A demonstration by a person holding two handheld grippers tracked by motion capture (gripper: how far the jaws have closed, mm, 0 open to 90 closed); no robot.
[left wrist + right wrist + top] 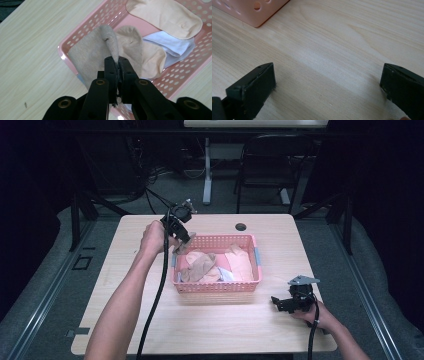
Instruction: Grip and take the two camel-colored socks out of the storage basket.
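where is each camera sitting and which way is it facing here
High view: fixed above the person's side, looking forward and down on the table; both forearms, left tool and right tool show.
Left gripper view: rides the left tool, looking down its shut jaws at a tan sock.
Right gripper view: rides the right tool, low over bare wood, jaws wide apart.
Shared: all three show the pink basket.

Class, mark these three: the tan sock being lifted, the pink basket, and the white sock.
tan sock (87,53), left gripper view, flat body
pink basket (216,287), high view, front wall
white sock (172,46), left gripper view, middle of exposed part
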